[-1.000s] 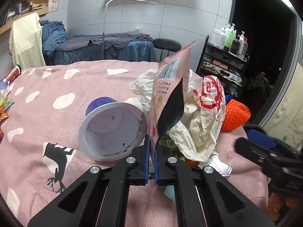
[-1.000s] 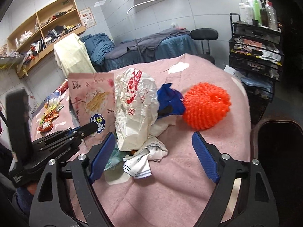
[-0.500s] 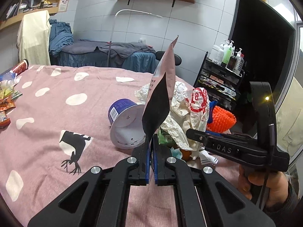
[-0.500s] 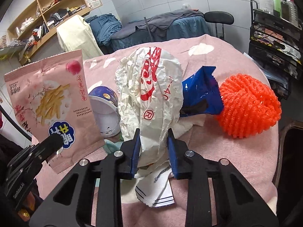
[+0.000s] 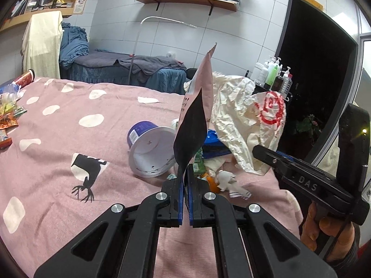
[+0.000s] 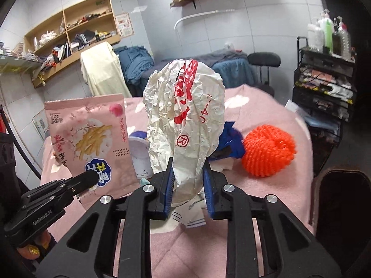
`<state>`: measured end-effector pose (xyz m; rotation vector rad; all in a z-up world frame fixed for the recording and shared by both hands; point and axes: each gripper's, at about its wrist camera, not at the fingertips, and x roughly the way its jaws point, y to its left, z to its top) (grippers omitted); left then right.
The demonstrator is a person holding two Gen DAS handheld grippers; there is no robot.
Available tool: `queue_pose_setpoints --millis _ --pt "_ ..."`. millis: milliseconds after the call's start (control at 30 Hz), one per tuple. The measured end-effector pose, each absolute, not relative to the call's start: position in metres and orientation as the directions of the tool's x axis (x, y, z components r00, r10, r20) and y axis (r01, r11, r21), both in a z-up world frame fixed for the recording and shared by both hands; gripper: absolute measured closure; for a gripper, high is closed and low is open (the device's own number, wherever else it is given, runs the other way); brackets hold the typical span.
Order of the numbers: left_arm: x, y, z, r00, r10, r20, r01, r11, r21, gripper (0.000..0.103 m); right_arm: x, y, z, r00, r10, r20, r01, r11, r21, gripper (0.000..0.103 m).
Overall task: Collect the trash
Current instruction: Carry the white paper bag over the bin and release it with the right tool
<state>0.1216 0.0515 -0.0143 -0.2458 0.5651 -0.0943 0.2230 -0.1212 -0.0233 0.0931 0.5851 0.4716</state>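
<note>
From my left wrist view, my left tool (image 5: 184,186) was pinched tight on the bottom edge of the pink snack pouch (image 5: 199,106), which stood upright and edge-on above the pink spotted cover (image 5: 69,139) of the bed. Just behind it the white-and-purple cup (image 5: 150,148) lay on its side, mouth toward me. Scraps of white tissue (image 5: 226,177) sat beside the cup. To the right, my right tool (image 5: 266,153) came in with the crumpled white paper bag (image 5: 245,120) hanging off its tip, a hand (image 5: 329,231) under its handle.

Over to my right wrist view: my right tool (image 6: 189,186) had just been closing, and its blue pads pressed on the neck of the paper bag (image 6: 185,120), red print facing me, lifted over the cover. At the left, the pouch (image 6: 90,143) showed its front, gripped by my left tool (image 6: 89,177). Behind the bag lay a blue wrapper (image 6: 231,141), and right of that an orange mesh ball (image 6: 269,150) rested on the bed.
</note>
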Motion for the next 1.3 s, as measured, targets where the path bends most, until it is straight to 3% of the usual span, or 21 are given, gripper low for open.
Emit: queue_pose_setpoints --millis 333,633,1000,1300 --pt "0.116 0.007 0.000 0.843 -0.260 -0.472 0.149 0.954 -0.259 0.099 0.177 -0.190 0.000 0.865 0.300 -0.402 -0.249 0.953 0.175 0.079" --pt "0.120 -0.053 0.002 0.798 -0.385 -0.463 0.308 0.922 -0.236 0.099 0.152 -0.267 -0.011 0.899 0.134 -0.418 -0.054 0.979 0.197 0.079" --pt "0.130 -0.116 -0.012 0.704 -0.490 -0.513 0.434 0.870 -0.236 0.099 0.156 -0.341 -0.051 0.830 -0.049 -0.556 0.180 0.967 0.182 0.079" --pt "0.140 -0.137 -0.025 0.658 -0.510 -0.554 0.461 0.854 -0.240 0.099 0.174 -0.363 -0.096 0.721 -0.083 -0.688 0.272 0.947 0.172 0.079"
